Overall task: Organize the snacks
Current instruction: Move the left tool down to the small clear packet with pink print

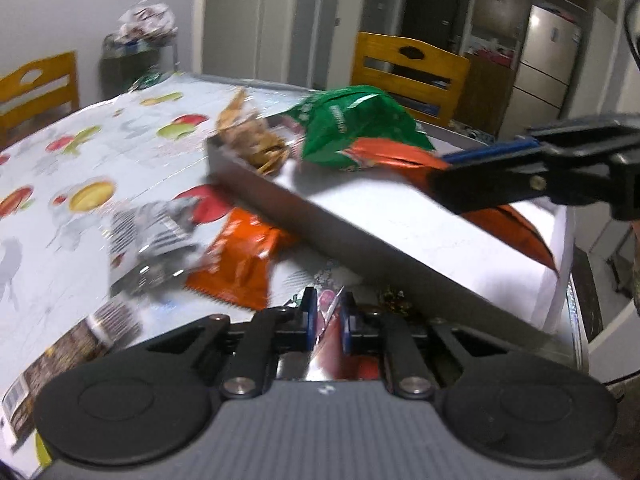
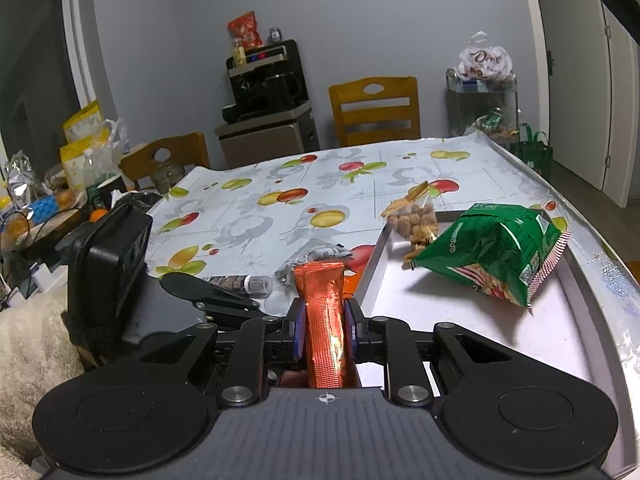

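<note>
My left gripper [image 1: 327, 308] sits low over the table edge, shut on a small red and silver packet [image 1: 329, 322] that pokes up between its blue pads. My right gripper [image 2: 325, 312] is shut on a long orange packet [image 2: 322, 300] and holds it over the near part of the grey tray [image 2: 460, 320]. In the left wrist view that gripper [image 1: 444, 172] reaches in from the right with the orange packet [image 1: 516, 232] hanging above the tray's white floor. A green snack bag [image 2: 492, 252] and a clear bag of brown snacks [image 2: 416, 216] lie at the tray's far end.
Loose on the fruit-print tablecloth [image 1: 80, 152] left of the tray's wall [image 1: 320, 224] lie another orange packet [image 1: 244, 264], a silver and black packet [image 1: 156, 232] and a brown packet [image 1: 80, 344]. Wooden chairs [image 2: 374, 110] stand behind the table. Clutter fills a side table [image 2: 52, 200].
</note>
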Available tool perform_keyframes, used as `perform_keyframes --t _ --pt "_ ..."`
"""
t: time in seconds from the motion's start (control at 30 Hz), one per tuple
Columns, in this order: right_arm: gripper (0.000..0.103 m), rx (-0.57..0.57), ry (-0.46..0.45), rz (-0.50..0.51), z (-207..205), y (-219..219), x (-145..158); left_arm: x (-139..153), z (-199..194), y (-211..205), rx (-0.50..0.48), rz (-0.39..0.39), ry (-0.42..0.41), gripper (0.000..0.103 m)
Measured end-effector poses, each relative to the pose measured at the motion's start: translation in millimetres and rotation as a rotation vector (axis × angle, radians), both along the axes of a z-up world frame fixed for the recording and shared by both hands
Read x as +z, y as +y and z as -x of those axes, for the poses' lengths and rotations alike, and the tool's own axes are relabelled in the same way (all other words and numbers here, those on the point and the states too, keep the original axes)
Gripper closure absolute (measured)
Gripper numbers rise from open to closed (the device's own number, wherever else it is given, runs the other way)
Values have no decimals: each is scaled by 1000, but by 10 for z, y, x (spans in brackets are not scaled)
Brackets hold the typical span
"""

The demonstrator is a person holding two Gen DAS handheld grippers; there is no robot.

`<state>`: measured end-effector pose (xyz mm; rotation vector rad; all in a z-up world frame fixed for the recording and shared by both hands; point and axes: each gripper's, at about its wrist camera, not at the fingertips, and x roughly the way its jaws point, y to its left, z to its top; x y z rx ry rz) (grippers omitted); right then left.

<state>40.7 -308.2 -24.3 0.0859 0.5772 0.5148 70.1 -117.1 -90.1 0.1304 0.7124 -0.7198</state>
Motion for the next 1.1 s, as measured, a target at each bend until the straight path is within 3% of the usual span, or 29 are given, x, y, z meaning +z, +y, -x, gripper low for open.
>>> perform_keyframes --t 0.4,0.67,0.77,0.83,0.9,1.0,1.1 --pt "81 25 1 3 -3 39 -6 36 375 415 80 6 21 96" --pt "81 23 4 7 -6 18 -5 93 709 483 111 -61 -19 95" --pt "81 27 7 5 -9 20 -11 157 786 498 133 -6 -60 94" --pt "81 34 8 10 -2 48 -15 177 778 491 147 3 -70 91" --pt "81 43 8 14 6 69 -16 165 743 473 166 -19 -72 69" --pt "81 44 10 16 14 77 -24 127 712 461 191 -39 -78 46" --pt "81 38 13 16 20 69 -39 60 662 498 197 -28 -48 45"
